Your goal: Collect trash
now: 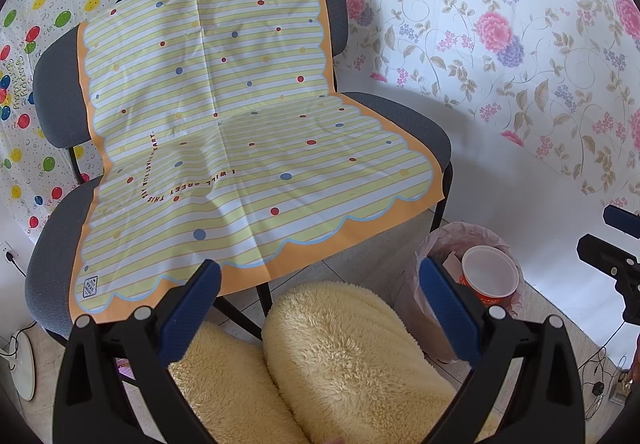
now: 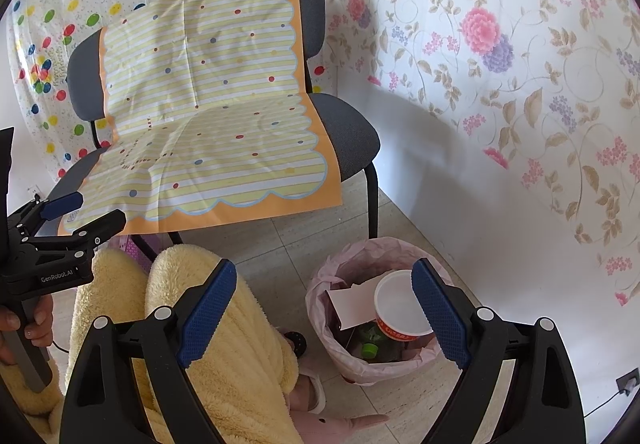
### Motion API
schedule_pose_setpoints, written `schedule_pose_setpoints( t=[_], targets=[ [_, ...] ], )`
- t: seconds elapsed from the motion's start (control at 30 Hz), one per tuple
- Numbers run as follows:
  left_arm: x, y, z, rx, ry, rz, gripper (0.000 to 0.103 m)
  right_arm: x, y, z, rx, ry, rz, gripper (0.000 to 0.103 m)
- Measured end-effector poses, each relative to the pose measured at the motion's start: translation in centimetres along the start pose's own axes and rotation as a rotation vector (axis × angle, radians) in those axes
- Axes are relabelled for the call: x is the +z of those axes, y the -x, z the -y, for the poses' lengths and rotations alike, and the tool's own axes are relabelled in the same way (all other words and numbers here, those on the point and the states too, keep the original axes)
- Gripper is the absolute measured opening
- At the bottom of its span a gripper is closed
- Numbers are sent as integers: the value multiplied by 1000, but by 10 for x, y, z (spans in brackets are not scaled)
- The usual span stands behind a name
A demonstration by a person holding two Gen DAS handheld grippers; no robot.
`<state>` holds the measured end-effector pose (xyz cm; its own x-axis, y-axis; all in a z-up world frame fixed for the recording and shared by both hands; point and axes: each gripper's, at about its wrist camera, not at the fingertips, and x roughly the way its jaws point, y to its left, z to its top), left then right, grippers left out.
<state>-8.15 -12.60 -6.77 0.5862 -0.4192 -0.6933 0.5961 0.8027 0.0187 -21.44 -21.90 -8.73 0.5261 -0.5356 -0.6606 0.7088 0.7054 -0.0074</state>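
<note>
A small bin with a pink liner (image 2: 320,286) stands on the floor at the chair's right. Inside it lie a white-and-red paper cup (image 2: 400,308), a white card (image 2: 352,304) and a green bottle (image 2: 370,348). My right gripper (image 2: 324,276) hovers open just above the bin's left rim, holding nothing. My left gripper (image 1: 320,296) is open and empty over the person's knees, with the bin (image 1: 430,244) and the cup (image 1: 490,276) to its right. Each gripper shows in the other's view: the left gripper (image 2: 86,213) open, the right gripper (image 1: 594,228) at the edge.
A grey chair (image 1: 416,123) draped with a yellow striped cloth (image 1: 224,115) stands ahead against patterned wall sheets. The person's legs in yellow fleece (image 1: 340,356) fill the foreground. Cables and a wall socket (image 2: 626,380) lie at the lower right on the tiled floor.
</note>
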Motion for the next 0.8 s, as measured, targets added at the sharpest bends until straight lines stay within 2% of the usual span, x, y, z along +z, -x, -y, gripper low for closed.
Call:
schedule_pose_setpoints(
  t=[0.8],
  targets=[
    [0,2,-2,-2,1,4,96,1,0,-2,-1,0,-2,89]
  ],
)
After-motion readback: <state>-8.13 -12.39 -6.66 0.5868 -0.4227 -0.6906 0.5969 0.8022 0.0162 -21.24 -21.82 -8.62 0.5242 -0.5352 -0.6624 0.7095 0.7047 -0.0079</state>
